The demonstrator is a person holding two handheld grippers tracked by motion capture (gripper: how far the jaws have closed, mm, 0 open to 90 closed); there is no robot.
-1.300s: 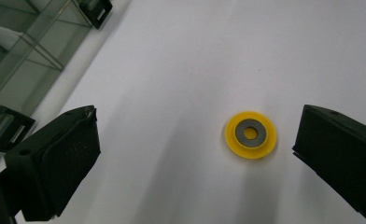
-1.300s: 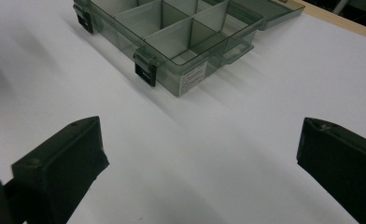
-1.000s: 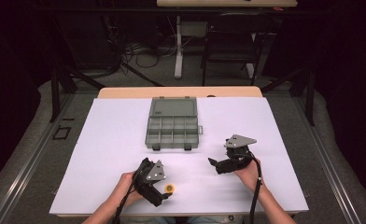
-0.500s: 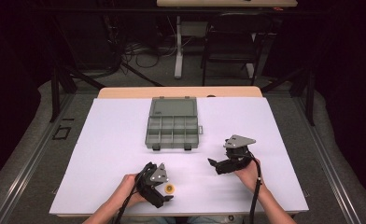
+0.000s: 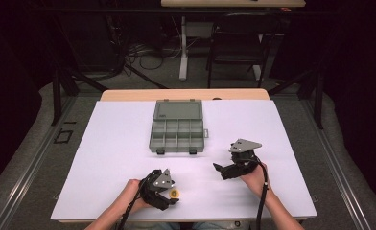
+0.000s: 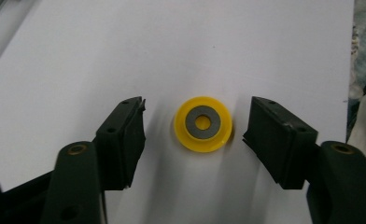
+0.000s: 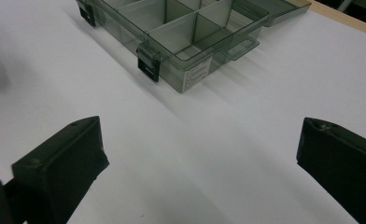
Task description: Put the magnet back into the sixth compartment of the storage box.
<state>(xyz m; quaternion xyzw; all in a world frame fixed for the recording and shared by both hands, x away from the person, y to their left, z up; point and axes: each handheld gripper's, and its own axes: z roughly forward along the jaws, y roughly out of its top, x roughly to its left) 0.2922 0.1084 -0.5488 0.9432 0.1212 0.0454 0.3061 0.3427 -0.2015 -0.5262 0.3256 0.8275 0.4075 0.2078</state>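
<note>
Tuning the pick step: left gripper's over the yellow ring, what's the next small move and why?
Probably finish closing the left gripper on the yellow ring. Its jaws have just been closing and the ring lies flat on the white table between them, but gaps remain on both sides, so nothing is gripped yet. The ring sits closer to one pad, so a slight recentring first may help.

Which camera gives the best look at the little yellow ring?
The left gripper view: the yellow ring lies flat, large and sharp, between the left gripper's closing jaws, untouched, its grey inner washer plain. The high view shows it as a tiny dot.
</note>
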